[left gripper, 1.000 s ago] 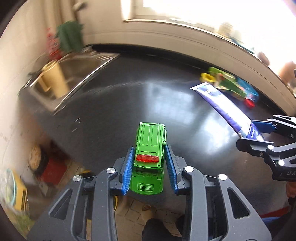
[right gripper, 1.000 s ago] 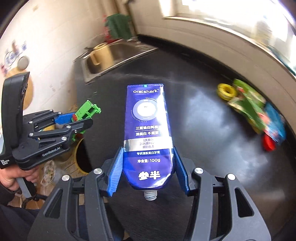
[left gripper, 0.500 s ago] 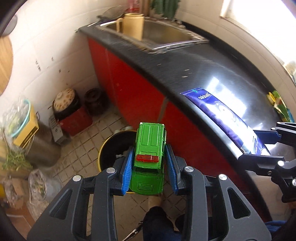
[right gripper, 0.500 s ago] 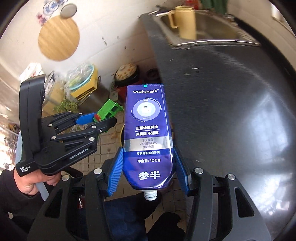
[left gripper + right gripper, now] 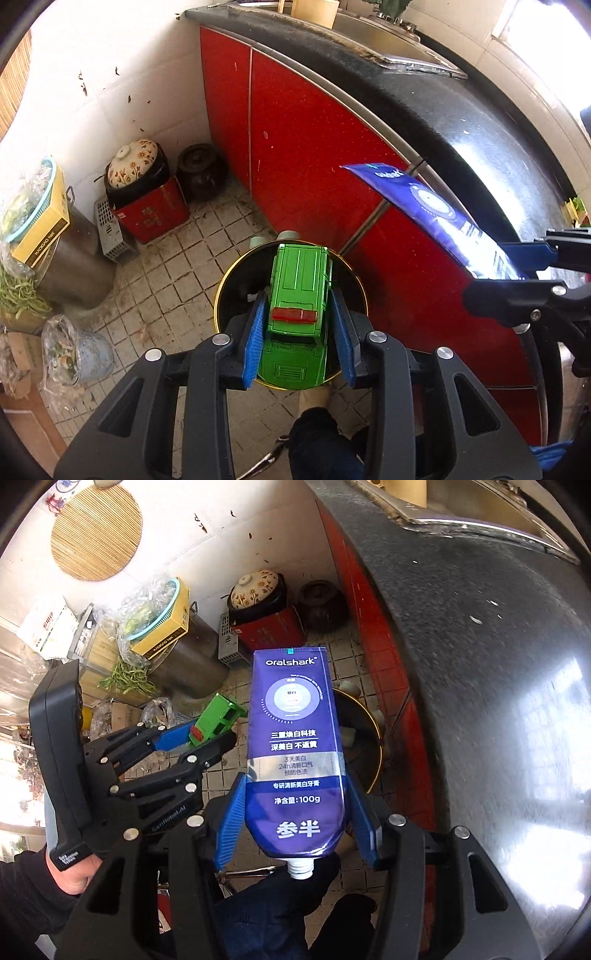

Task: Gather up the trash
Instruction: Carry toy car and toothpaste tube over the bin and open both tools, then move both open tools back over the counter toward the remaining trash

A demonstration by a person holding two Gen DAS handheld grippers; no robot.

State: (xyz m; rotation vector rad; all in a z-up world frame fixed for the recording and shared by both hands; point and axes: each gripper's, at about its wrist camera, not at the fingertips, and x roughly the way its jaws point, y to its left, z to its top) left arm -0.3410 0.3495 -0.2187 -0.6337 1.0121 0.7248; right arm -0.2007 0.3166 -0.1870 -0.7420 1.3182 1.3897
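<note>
My left gripper [image 5: 297, 295] is shut on a green toy car [image 5: 301, 269], blue pads pressing on both its sides. It points steeply down, and the car hangs over a black bin with a yellow rim [image 5: 231, 280] on the tiled floor. My right gripper [image 5: 295, 781] is shut on a blue capless toothpaste tube [image 5: 293, 738], nozzle toward the camera. The bin [image 5: 364, 738] shows partly behind the tube. In the left wrist view the right gripper [image 5: 517, 271] holds the tube [image 5: 436, 206] in front of the red cabinet. The right wrist view shows the left gripper [image 5: 207, 734] and the car [image 5: 218, 712] to its left.
Red cabinet doors [image 5: 303, 147] under a black countertop [image 5: 480, 122] stand just right of the bin, with a sink [image 5: 388, 40] at the far end. A red box with a floral-lidded pot [image 5: 147, 206], a dark jar [image 5: 201, 171], a metal drum [image 5: 70, 258] and bags of scraps [image 5: 70, 354] crowd the left wall.
Both grippers swung off the countertop, past its edge, and down toward the floor. The bin has come into view under the toy car. Both grips are unchanged.
</note>
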